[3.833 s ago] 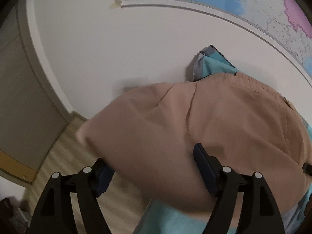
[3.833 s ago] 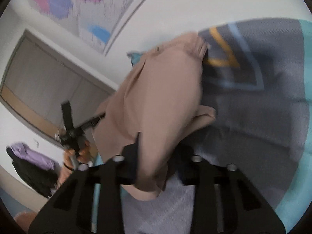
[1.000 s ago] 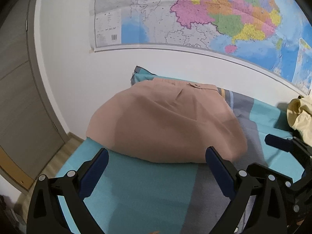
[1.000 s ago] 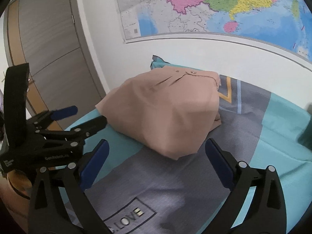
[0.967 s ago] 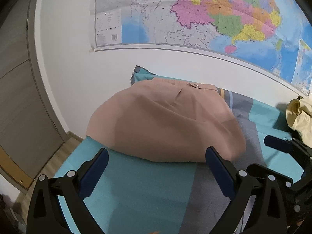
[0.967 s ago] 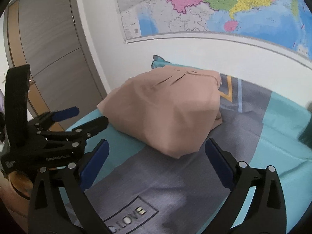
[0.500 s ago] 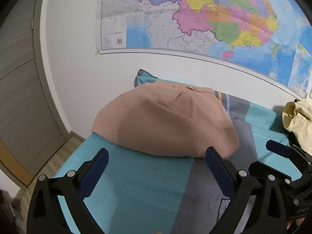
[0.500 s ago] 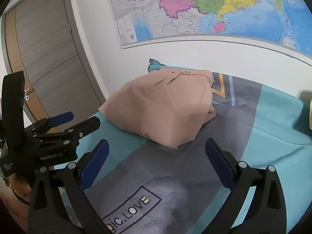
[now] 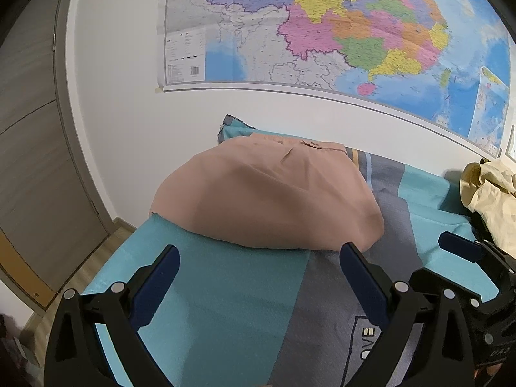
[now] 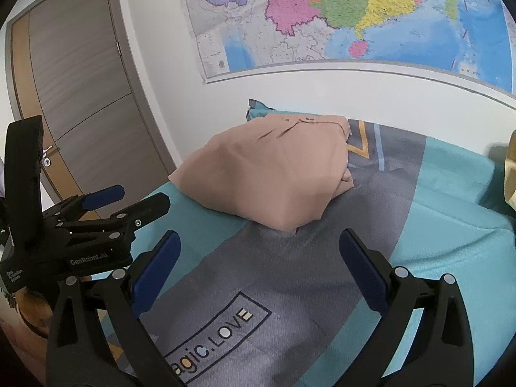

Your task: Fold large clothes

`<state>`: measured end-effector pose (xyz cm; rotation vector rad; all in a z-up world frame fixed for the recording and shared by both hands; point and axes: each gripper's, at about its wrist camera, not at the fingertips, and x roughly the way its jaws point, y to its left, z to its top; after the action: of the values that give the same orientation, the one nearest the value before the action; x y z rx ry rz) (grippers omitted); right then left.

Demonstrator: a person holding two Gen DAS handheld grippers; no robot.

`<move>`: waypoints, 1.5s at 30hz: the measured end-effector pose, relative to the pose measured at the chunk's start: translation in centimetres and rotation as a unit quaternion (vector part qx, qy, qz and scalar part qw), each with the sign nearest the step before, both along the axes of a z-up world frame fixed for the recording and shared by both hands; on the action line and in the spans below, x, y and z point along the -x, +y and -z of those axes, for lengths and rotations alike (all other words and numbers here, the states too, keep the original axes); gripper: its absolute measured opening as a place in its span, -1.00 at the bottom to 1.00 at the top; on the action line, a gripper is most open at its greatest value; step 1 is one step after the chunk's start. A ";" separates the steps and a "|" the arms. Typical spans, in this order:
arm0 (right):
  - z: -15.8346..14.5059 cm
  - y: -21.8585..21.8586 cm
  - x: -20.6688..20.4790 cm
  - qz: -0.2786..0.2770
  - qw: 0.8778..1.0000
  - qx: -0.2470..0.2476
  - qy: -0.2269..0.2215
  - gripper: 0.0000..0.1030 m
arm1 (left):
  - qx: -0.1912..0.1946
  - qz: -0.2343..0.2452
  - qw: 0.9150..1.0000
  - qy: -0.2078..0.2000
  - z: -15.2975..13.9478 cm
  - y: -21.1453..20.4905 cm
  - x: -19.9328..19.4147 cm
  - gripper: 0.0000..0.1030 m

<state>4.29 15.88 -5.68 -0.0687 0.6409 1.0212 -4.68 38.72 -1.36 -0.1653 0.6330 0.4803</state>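
tan trousers [image 9: 267,200] folded, frame centre | cream garment [image 9: 490,190] right edge, unfolded | left gripper [image 9: 258,274], right gripper [image 10: 258,258] spread wide, empty

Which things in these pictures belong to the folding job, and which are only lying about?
For the job:
- folded tan fabric garment on the bed
- left gripper, open
- right gripper, open

Lying about:
- crumpled pale yellow garment
- teal and grey bedsheet
- colourful wall map
- grey wooden door

Cream garment [image 9: 490,190] cut off by the right edge
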 end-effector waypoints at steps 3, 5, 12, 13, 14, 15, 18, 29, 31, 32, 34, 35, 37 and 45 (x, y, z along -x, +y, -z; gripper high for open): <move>0.0 -0.1 0.1 -0.001 1.000 0.001 0.000 0.89 | -0.002 0.000 1.000 0.000 -0.1 -0.2 0.1 0.86; 0.0 -0.1 0.2 -0.004 1.000 0.001 0.001 0.89 | -0.002 0.000 1.000 -0.001 -0.1 -0.3 0.1 0.86; -0.1 -0.3 0.8 -0.005 1.000 -0.003 -0.003 0.89 | -0.008 0.001 1.000 0.004 0.1 -0.6 0.1 0.86; -0.2 -0.2 0.9 -0.005 1.000 -0.003 -0.004 0.89 | -0.008 -0.001 1.000 0.004 0.0 -0.7 0.1 0.86; -0.2 -0.2 1.0 -0.006 1.000 -0.002 -0.005 0.89 | -0.006 -0.001 1.000 0.003 0.0 -0.6 0.1 0.86; -0.2 -0.1 1.0 -0.007 1.000 0.000 -0.007 0.89 | -0.004 -0.001 1.000 0.003 0.0 -0.6 0.2 0.86; -0.2 -0.2 1.0 -0.008 1.000 -0.003 -0.004 0.89 | -0.004 -0.004 1.000 0.003 0.0 -0.5 0.2 0.86; -0.1 -0.5 1.1 -0.006 1.000 -0.003 -0.002 0.89 | -0.001 -0.007 1.000 0.004 0.0 -0.5 0.3 0.87; -0.1 -0.5 1.1 -0.006 1.000 -0.004 0.002 0.89 | -0.002 -0.005 1.000 0.004 0.0 -0.5 0.3 0.87; -0.1 -0.6 1.1 -0.006 1.000 -0.005 0.002 0.89 | -0.002 -0.007 1.000 0.004 0.0 -0.5 0.3 0.87; -0.1 -0.5 1.2 -0.006 1.000 -0.004 -0.001 0.89 | -0.002 -0.007 1.000 0.005 0.0 -0.5 0.4 0.87; -0.1 -0.5 1.2 -0.006 1.000 -0.004 -0.001 0.89 | -0.002 -0.007 1.000 0.005 0.0 -0.5 0.5 0.86; -0.2 -0.5 1.2 -0.005 1.000 -0.006 0.000 0.89 | -0.002 -0.007 1.000 0.004 0.0 -0.6 0.5 0.87; -0.3 -0.7 1.5 -0.003 1.000 -0.006 -0.001 0.89 | -0.005 -0.007 1.000 0.003 -0.1 -0.8 0.8 0.87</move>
<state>2.76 15.15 -5.39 -0.0609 0.6335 1.0313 -5.51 37.90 -1.26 -0.1589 0.6350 0.4977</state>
